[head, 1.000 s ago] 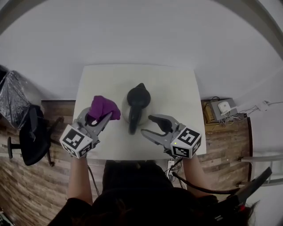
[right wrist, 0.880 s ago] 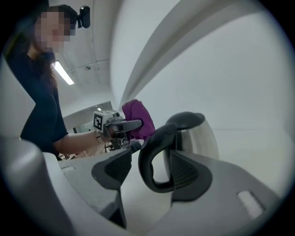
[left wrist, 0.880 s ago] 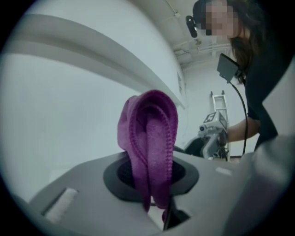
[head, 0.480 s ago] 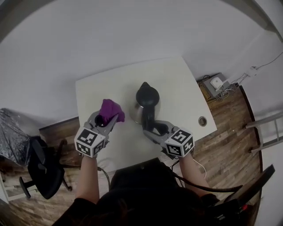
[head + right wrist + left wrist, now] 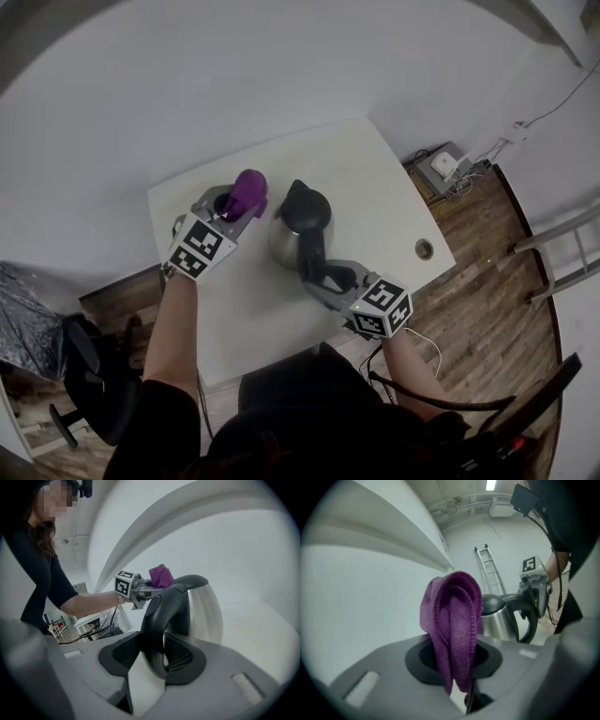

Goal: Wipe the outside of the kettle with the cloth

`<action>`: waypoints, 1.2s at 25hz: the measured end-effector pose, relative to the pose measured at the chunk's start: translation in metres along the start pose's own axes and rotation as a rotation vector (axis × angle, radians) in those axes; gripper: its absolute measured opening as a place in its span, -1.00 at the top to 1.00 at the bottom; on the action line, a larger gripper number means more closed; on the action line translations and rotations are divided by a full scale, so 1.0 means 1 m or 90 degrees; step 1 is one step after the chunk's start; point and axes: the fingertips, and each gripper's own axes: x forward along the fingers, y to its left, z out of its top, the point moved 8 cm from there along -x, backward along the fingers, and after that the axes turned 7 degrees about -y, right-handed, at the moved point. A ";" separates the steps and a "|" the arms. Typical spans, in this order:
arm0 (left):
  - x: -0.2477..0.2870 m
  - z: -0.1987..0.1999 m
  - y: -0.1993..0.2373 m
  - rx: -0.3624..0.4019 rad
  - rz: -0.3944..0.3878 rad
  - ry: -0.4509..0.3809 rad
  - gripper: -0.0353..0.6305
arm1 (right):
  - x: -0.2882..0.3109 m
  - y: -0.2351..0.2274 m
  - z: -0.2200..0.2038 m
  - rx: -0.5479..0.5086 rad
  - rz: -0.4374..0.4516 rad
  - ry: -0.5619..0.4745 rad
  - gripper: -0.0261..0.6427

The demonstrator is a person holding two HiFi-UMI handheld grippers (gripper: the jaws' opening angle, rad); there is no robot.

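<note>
Kettle (image 5: 302, 214) handle gripped between right gripper (image 5: 323, 274) jaws, just closed in; left gripper (image 5: 232, 202) clamps cloth (image 5: 249, 187).

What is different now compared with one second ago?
The right gripper has just been closing its jaws around the kettle handle. The left gripper carried the purple cloth forward, beside the kettle. The kettle still stands on the table; cloth still gripped.

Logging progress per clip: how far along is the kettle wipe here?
Done: the left gripper grips the cloth. In hand: the right gripper has just been closing its jaws on the handle of the kettle; the cloth is beside the kettle, apart from it. Left: all the wiping.
</note>
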 end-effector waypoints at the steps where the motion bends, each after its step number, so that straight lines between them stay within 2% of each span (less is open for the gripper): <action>1: 0.009 0.001 0.001 -0.004 -0.025 -0.011 0.62 | 0.000 0.000 0.000 0.000 0.001 0.000 0.45; 2: 0.016 0.002 0.001 -0.021 -0.052 -0.029 0.62 | 0.000 0.000 0.000 0.000 0.001 0.001 0.45; 4: 0.028 0.000 0.003 -0.090 -0.089 -0.083 0.62 | 0.001 0.000 0.000 0.000 0.005 0.003 0.45; 7: 0.035 -0.002 0.006 -0.183 -0.111 -0.145 0.62 | 0.001 0.002 0.001 -0.006 0.014 0.014 0.45; 12: 0.044 -0.009 0.010 -0.248 -0.166 -0.171 0.65 | 0.000 0.002 0.003 -0.009 0.028 0.014 0.45; 16: 0.047 -0.033 0.010 -0.297 -0.181 -0.150 0.65 | 0.000 0.001 0.004 -0.009 0.043 0.019 0.45; 20: 0.048 -0.062 0.000 -0.293 -0.168 -0.077 0.64 | -0.003 0.005 0.002 -0.013 0.051 0.021 0.45; 24: 0.048 -0.084 -0.010 -0.302 -0.150 -0.032 0.64 | -0.003 0.007 0.003 -0.012 0.056 0.017 0.45; 30: 0.052 -0.128 -0.033 -0.352 -0.126 0.044 0.64 | -0.001 0.006 0.002 -0.009 0.055 0.012 0.45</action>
